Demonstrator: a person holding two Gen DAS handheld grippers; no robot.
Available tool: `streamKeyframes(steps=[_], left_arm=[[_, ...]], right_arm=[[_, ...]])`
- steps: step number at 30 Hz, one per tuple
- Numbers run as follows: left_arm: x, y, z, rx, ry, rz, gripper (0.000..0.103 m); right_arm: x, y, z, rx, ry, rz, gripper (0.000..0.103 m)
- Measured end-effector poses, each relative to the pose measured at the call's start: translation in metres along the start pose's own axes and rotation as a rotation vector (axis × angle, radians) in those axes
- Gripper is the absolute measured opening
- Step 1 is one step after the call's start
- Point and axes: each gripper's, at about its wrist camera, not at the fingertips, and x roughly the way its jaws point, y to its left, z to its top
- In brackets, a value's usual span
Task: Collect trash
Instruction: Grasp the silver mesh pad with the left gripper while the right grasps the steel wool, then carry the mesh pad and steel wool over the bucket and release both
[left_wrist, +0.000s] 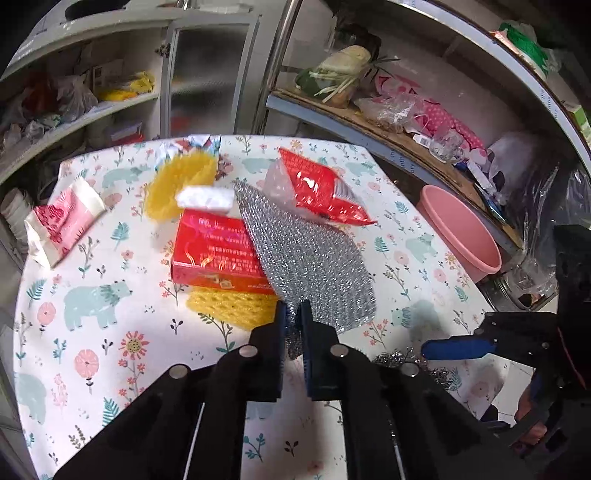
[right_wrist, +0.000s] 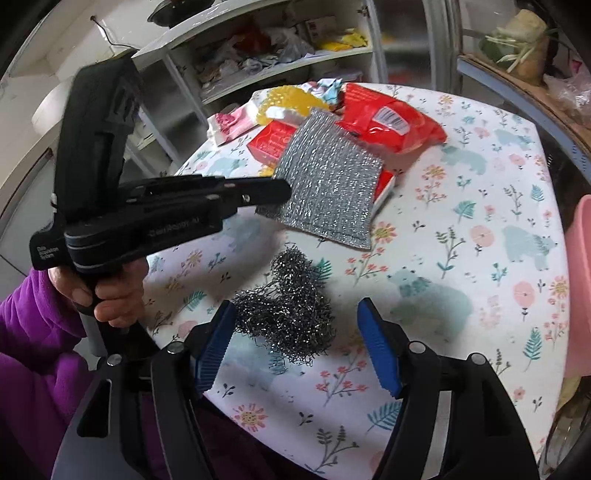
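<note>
My left gripper (left_wrist: 293, 314) is shut on the near corner of a silver mesh scouring cloth (left_wrist: 306, 254), which it holds above the table; the cloth also shows in the right wrist view (right_wrist: 328, 184). My right gripper (right_wrist: 295, 325) is open, its blue pads either side of a steel wool wad (right_wrist: 288, 314) on the flowered tablecloth (right_wrist: 461, 229). Under the cloth lie a red box (left_wrist: 214, 251), a red plastic wrapper (left_wrist: 321, 192), yellow foam netting (left_wrist: 181, 184) and a pink and white packet (left_wrist: 62, 221).
A pink bin (left_wrist: 461, 236) stands beside the table's right edge, also at the right edge of the right wrist view (right_wrist: 580, 288). Cluttered shelves (left_wrist: 406, 110) stand behind the table. A white foam piece (left_wrist: 205, 197) lies on the yellow netting.
</note>
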Motion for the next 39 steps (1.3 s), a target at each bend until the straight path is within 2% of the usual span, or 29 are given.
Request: streamKeyframes(steps=[4,6,9,15,25,35,39], left_arm=[[-0.016,-0.006,-0.001,0.030,-0.033,-0.005,0.006],[-0.026,-0.008,-0.002,0.043,-0.052,-0.008,0.005],[-0.039,-0.008,-0.004,0.052,-0.073,-0.007,0.005],[-0.062,-0.012,0.000,0.056,-0.126,-0.004,0.005],[-0.072,-0.042,0.016,0.125,-0.182,-0.023,0.005],[-0.067,-0.075,0.035,0.184,-0.225,-0.063,0.005],[-0.061,-0.086,0.047,0.191,-0.230,-0.081,0.005]], right_arm=[[0.000,0.000,-0.002,0.002,0.002,0.013,0.065],[-0.002,0.000,-0.002,0.003,-0.002,0.026,0.050],[-0.007,0.001,-0.003,-0.006,-0.012,0.023,0.037],[-0.022,-0.003,-0.009,0.000,-0.065,-0.004,0.024],[-0.068,-0.032,-0.020,0.080,-0.238,-0.079,0.019],[-0.092,-0.055,-0.019,0.127,-0.333,-0.160,0.015],[-0.109,-0.071,-0.022,0.171,-0.391,-0.226,0.015]])
